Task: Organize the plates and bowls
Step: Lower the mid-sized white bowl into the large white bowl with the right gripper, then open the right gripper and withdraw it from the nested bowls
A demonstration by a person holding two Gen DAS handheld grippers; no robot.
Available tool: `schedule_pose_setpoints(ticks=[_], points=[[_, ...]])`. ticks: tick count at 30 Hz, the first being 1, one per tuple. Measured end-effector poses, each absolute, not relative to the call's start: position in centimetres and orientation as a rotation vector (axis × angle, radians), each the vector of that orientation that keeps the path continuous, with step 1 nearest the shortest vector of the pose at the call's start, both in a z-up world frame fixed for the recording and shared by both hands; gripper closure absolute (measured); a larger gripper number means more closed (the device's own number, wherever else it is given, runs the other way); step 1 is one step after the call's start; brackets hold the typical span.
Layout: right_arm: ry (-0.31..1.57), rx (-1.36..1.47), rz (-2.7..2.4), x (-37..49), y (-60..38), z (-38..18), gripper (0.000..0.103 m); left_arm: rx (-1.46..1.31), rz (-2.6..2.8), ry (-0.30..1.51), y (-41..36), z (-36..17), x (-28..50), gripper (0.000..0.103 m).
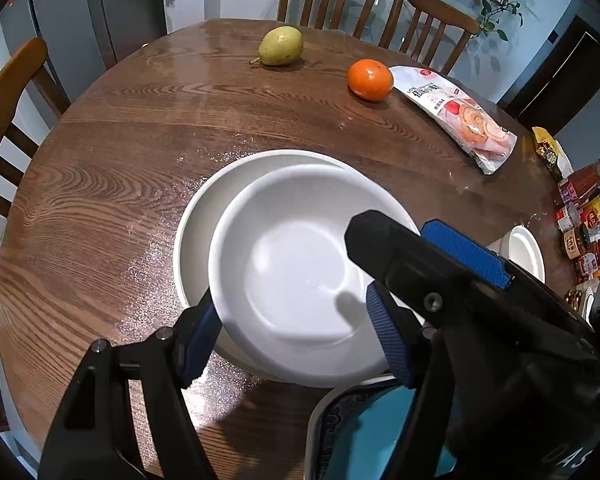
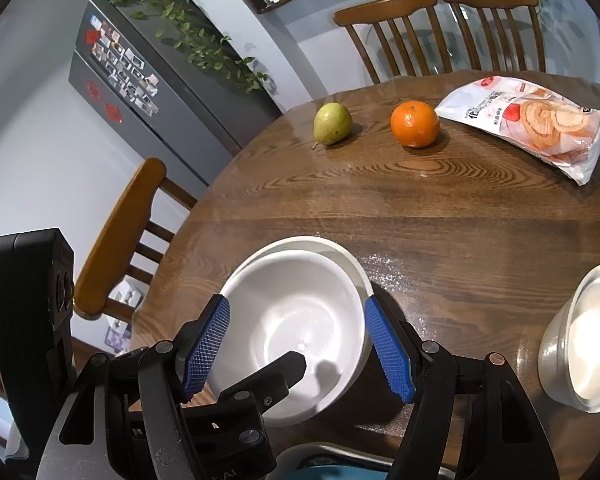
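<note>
Left wrist view: the upper white bowl (image 1: 296, 276) sits nested, offset toward the camera, in the lower bowl (image 1: 204, 216). The left gripper (image 1: 296, 336) straddles its near rim, pads open and apparently just clear. The right gripper (image 2: 300, 352), nearest, hovers open over the same bowl.

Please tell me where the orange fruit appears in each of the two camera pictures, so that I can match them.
Left wrist view: the orange lies in the upper right, on the far side of the table, left of the snack bag.
Right wrist view: the orange lies upper centre-right, between the pear and the snack bag.
Shared landmark: the pear, on the left of the orange in both views.
</note>
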State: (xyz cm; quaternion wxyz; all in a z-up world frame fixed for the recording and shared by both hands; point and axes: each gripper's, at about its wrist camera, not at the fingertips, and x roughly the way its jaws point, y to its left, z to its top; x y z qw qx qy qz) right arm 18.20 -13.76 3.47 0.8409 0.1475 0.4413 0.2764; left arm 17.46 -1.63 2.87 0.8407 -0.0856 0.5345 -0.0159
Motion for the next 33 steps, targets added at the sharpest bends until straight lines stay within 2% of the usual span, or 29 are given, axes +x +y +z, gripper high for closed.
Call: schedule_pose_setpoints(ticks=[18,33], points=[[0.948,0.323,0.595,18.4,-13.6,3.1,0.032,-0.164,-0.025,1.136,-1.8,2.6,17.7,0.033],[0.897,0.333,0.541,18.6,-14.9,3.6,0.032,-0.173,0.085,1.050,0.4,4.1,17.6,0.032]])
